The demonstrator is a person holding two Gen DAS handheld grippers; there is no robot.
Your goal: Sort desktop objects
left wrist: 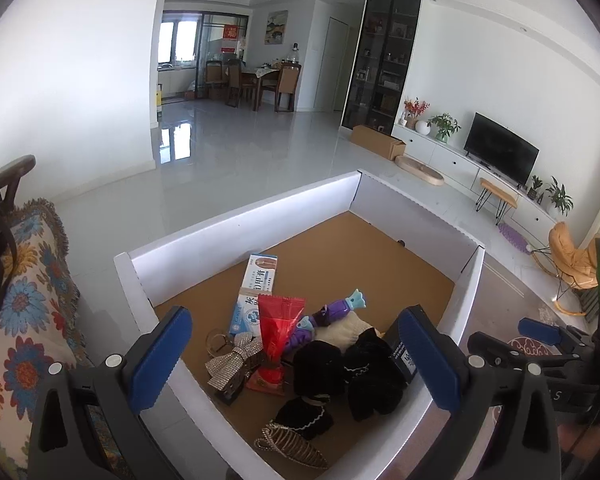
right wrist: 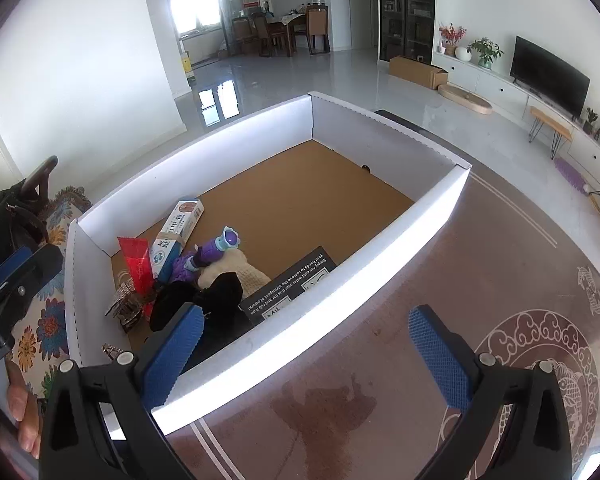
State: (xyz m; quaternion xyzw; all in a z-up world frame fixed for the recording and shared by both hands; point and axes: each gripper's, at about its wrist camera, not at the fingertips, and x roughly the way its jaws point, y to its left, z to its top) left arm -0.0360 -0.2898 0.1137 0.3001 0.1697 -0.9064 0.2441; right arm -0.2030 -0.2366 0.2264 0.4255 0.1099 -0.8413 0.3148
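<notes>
While the left gripper [left wrist: 296, 360] is hovering released over the white box [left wrist: 236, 220], low in the left wrist frame, its fingers are framing the pile probably to choose one piece: red packet [left wrist: 278, 326], silver bow [left wrist: 232, 358], black cloth [left wrist: 356, 364]. In the right wrist view, the right gripper [right wrist: 304, 356] is also hanging released and empty, straddling the box wall [right wrist: 308, 300] at lower centre; this wall is standing in the way of the purple toy [right wrist: 212, 256] and the long carton [right wrist: 176, 232] at centre left.
</notes>
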